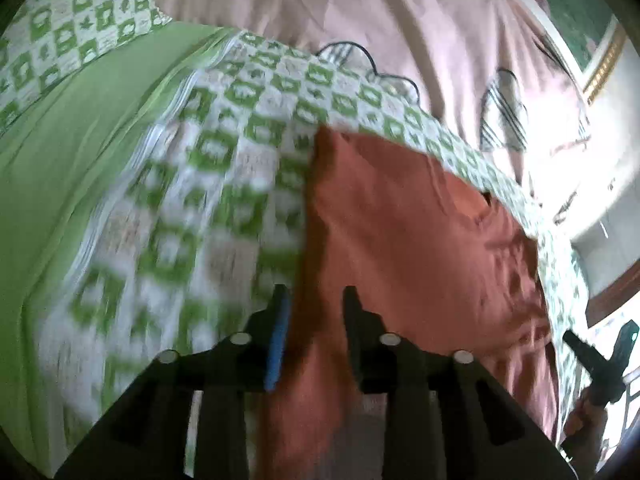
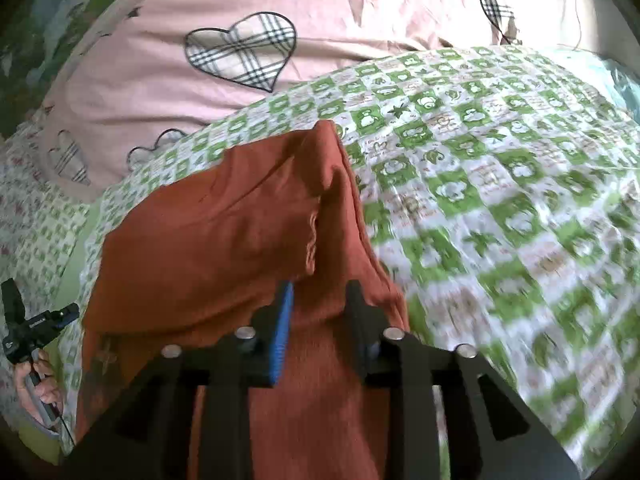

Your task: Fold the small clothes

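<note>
A rust-orange garment (image 1: 416, 240) lies on a green-and-white checked sheet (image 1: 224, 152). My left gripper (image 1: 314, 300) is at its near left edge, with the cloth running up between the jaws, which stand a hand's width apart. The same garment (image 2: 216, 232) shows in the right wrist view, partly folded with a raised ridge. My right gripper (image 2: 320, 292) is at its near right edge, cloth between its jaws too. Whether either gripper pinches the cloth is unclear. Each gripper shows small at the other view's edge: the right one (image 1: 600, 364) and the left one (image 2: 28, 328).
A pink quilt with plaid hearts (image 2: 240, 52) lies bunched at the far side. A plain green sheet (image 1: 72, 152) lies to the left. A window frame and bright wall (image 1: 600, 80) stand at the far right. The checked sheet (image 2: 500, 184) extends right.
</note>
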The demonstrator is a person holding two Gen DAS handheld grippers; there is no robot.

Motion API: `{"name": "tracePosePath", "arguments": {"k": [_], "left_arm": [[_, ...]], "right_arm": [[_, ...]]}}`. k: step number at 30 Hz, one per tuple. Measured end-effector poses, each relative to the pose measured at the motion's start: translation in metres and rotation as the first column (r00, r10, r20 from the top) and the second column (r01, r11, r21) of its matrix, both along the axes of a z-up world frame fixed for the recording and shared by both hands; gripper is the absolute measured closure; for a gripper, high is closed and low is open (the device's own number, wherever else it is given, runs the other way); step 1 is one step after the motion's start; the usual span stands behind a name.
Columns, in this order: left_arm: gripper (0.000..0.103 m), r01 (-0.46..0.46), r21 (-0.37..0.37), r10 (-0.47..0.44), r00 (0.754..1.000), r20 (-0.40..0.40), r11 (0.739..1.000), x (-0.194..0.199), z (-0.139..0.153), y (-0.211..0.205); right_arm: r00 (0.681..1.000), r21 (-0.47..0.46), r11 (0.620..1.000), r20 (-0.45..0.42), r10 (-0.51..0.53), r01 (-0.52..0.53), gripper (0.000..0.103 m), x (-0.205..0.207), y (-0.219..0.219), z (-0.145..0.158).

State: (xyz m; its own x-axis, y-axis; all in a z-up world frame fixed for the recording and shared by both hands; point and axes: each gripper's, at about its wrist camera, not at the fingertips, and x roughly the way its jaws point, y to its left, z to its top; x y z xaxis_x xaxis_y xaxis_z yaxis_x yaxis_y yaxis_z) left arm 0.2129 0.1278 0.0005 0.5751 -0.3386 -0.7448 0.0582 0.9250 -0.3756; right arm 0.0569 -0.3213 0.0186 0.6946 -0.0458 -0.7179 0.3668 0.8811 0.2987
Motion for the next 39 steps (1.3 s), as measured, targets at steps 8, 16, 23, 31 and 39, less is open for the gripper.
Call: {"name": "tracePosePath", "arguments": {"k": [8,16,23,31,39], "left_arm": [[0.060,0.059,0.099,-0.055,0.998,-0.037,0.993,-0.103,-0.012,-0.010],[0.044,0.063,0.120,-0.055,0.996,-0.065,0.991,-0.161,-0.016,0.000],[0.044,0.118,0.085,-0.106,0.986,-0.131,0.989,-0.208,-0.031,0.013],[0.047,0.167,-0.002,-0.165,0.975,-0.150,0.986,-0.245,-0.043,0.013],[0.061,0.226,0.005,-0.223,0.963,-0.153,0.974,-0.255,-0.046,0.008]], "right_arm": [[0.998,-0.004,0.999,-0.023,0.051,-0.051,0.067,-0.061,0.016,-0.001],[0.997,0.018,0.997,-0.037,0.071,-0.071,0.060,-0.111,0.024,-0.007],[0.990,0.087,0.987,-0.036,0.136,-0.133,0.058,-0.161,0.023,-0.013],[0.988,0.187,0.972,-0.035,0.149,-0.140,0.058,-0.209,0.022,-0.039],[0.951,0.211,0.932,-0.036,0.308,-0.294,0.058,-0.211,0.042,-0.044]]}}
